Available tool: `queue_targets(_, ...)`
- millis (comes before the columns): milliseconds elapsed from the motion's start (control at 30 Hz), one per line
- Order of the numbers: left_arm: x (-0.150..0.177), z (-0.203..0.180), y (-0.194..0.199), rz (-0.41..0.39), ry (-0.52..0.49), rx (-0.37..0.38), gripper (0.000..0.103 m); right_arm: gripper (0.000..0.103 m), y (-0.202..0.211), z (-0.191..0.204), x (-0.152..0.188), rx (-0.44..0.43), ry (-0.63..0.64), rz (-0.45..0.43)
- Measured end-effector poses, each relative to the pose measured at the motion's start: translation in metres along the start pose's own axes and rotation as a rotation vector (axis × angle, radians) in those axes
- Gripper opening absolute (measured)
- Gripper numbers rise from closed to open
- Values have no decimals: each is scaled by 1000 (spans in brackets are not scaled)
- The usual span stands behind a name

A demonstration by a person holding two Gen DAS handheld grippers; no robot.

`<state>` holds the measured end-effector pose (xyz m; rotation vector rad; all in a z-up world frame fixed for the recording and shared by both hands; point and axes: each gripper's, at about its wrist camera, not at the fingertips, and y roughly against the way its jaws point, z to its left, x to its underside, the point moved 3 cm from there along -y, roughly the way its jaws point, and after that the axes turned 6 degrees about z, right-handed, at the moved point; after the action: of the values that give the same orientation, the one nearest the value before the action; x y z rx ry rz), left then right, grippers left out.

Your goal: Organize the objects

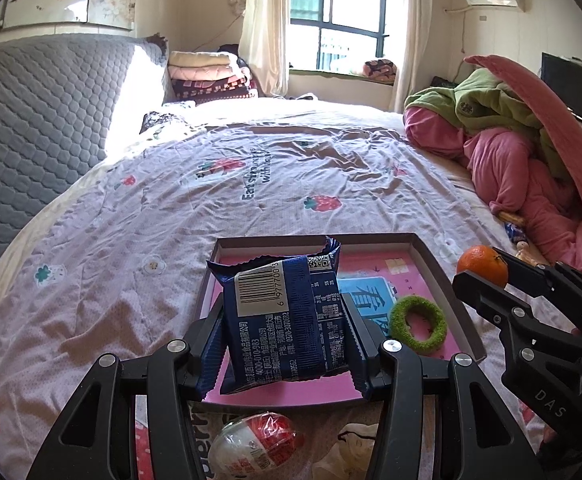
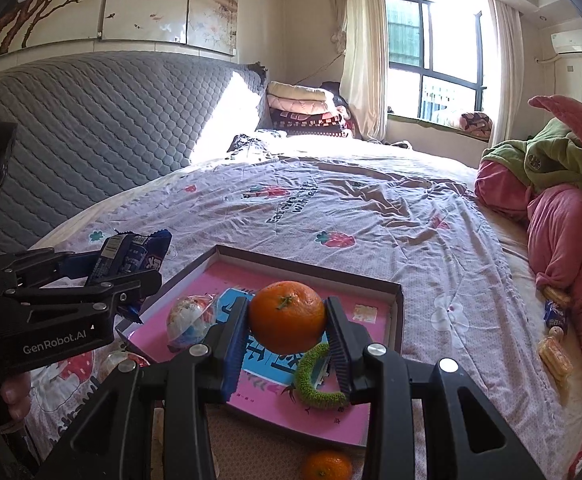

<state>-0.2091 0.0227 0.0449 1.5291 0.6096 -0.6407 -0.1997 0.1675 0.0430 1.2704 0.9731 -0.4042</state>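
Observation:
My left gripper (image 1: pixel 285 330) is shut on a blue snack packet (image 1: pixel 283 320) and holds it above the near edge of a shallow pink-lined box tray (image 1: pixel 431 260). The left gripper also shows in the right wrist view (image 2: pixel 131 276) with the packet (image 2: pixel 131 256). My right gripper (image 2: pixel 287 320) is shut on an orange (image 2: pixel 287 316) above the tray (image 2: pixel 395 300); it shows in the left wrist view (image 1: pixel 487 280) with the orange (image 1: pixel 483 266). A green fuzzy ring (image 1: pixel 419 322) and a wrapped egg toy (image 2: pixel 191 320) lie in the tray.
A second wrapped egg (image 1: pixel 259 446) and a second orange (image 2: pixel 327 465) lie on the bed in front of the tray. Snack packets (image 2: pixel 555 336) lie by a pink and green blanket pile (image 2: pixel 563 220) at the right. A grey headboard (image 1: pixel 31 120) is at the left.

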Motion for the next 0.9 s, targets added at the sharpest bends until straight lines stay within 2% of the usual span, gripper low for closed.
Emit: queue_targets(900,13,-32,-53,87,-55,10,53,38,-27,-16,12,27,-9,68)
